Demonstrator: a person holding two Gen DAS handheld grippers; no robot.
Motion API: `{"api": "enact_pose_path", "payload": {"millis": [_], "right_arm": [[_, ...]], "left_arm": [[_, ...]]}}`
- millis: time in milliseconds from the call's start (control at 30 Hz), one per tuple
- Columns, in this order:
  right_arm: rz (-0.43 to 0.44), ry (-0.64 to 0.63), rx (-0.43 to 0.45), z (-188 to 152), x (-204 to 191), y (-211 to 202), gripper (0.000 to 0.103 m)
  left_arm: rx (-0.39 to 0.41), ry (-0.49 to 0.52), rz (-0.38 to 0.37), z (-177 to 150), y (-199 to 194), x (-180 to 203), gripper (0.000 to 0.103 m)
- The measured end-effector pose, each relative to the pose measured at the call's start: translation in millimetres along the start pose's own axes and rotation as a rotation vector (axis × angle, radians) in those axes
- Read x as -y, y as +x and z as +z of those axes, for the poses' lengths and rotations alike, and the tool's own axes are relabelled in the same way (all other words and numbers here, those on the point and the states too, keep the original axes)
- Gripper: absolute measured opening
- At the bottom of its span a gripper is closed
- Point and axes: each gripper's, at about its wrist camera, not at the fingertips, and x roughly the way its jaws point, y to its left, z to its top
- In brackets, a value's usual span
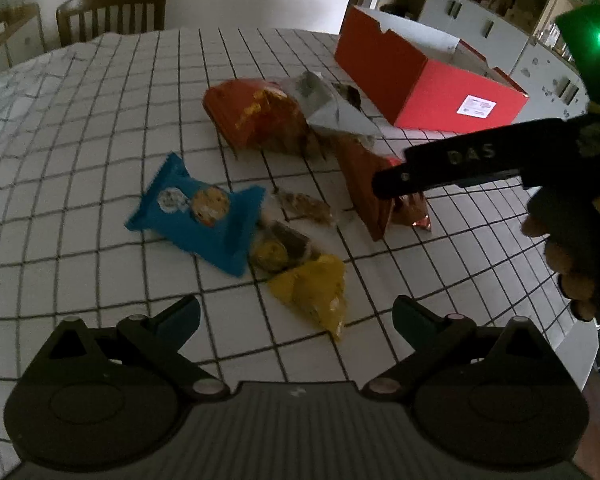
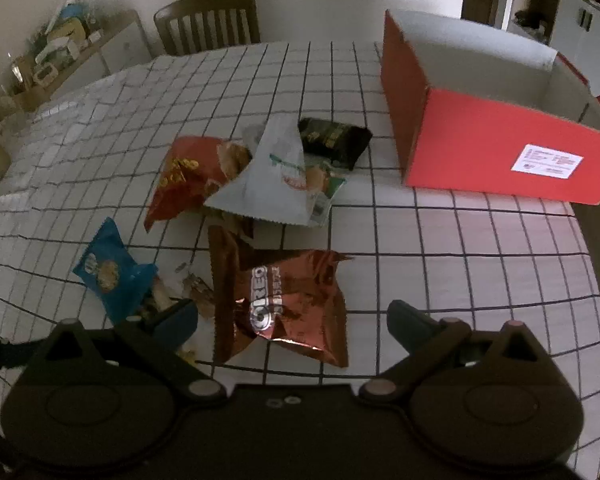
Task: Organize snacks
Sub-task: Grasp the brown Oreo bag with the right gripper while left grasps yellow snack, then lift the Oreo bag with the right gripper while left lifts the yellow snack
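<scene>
Snack packets lie in a heap on the checked tablecloth (image 2: 440, 240). A brown Oreo bag (image 2: 284, 300) lies right in front of my right gripper (image 2: 292, 316), which is open and empty above it. A blue cookie packet (image 1: 198, 216) and a yellow packet (image 1: 316, 292) lie just ahead of my left gripper (image 1: 296, 316), which is open and empty. Further back lie an orange-red chip bag (image 1: 256, 120), a white bag (image 2: 272, 176) and a black packet (image 2: 334, 140). The right gripper also shows in the left wrist view (image 1: 388, 184), over the Oreo bag (image 1: 364, 188).
An open red cardboard box (image 2: 480, 152) with a white inside stands at the back right of the table, also in the left wrist view (image 1: 428, 84). A wooden chair (image 2: 208, 20) stands behind the table. Cluttered shelves (image 2: 60, 52) stand at the left, cabinets at the right.
</scene>
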Motion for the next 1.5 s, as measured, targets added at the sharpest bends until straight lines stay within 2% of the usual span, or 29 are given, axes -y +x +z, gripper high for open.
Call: {"api": "enact_pose_path", "payload": {"millis": [167,300,400,467,600,700,767,933,1133,1500], "right_arm": [[-0.005,-0.011,-0.023,1,1,14,0.100],[-0.003,-0.018,-0.027,1,1,22,0.099],[0.000,-0.025,-0.032,2,1,27,0.097],[0.008,-0.027,-0.033,3,1,30,0.096],[0.023,-0.035,-0.041,5,0,35,0.093],[0.029,-0.038,-0.041,7,-1,37,0.089],[0.039,-0.038,-0.044,8,-2,37,0.084],[0.039,-0.043,-0.038,9,-4,37,0.077],[0.037,-0.042,-0.025,7,-2,33,0.066],[0.043,0.007,0.003,1,7,14,0.063]], "left_arm": [[-0.033,-0.065,-0.001,-1,14,-4,0.102],[-0.029,-0.091,0.005,-2,19,-4,0.101],[-0.031,-0.101,0.010,-1,21,-3,0.092],[-0.035,-0.112,0.005,0,23,-3,0.081],[-0.033,-0.124,0.008,1,25,-3,0.076],[-0.031,-0.131,0.008,2,25,-2,0.064],[-0.034,-0.140,0.003,3,25,-3,0.051],[-0.045,-0.166,-0.032,4,25,-3,0.034],[-0.056,-0.191,-0.062,3,25,-7,0.026],[-0.070,-0.187,-0.070,3,19,-7,0.023]]}}
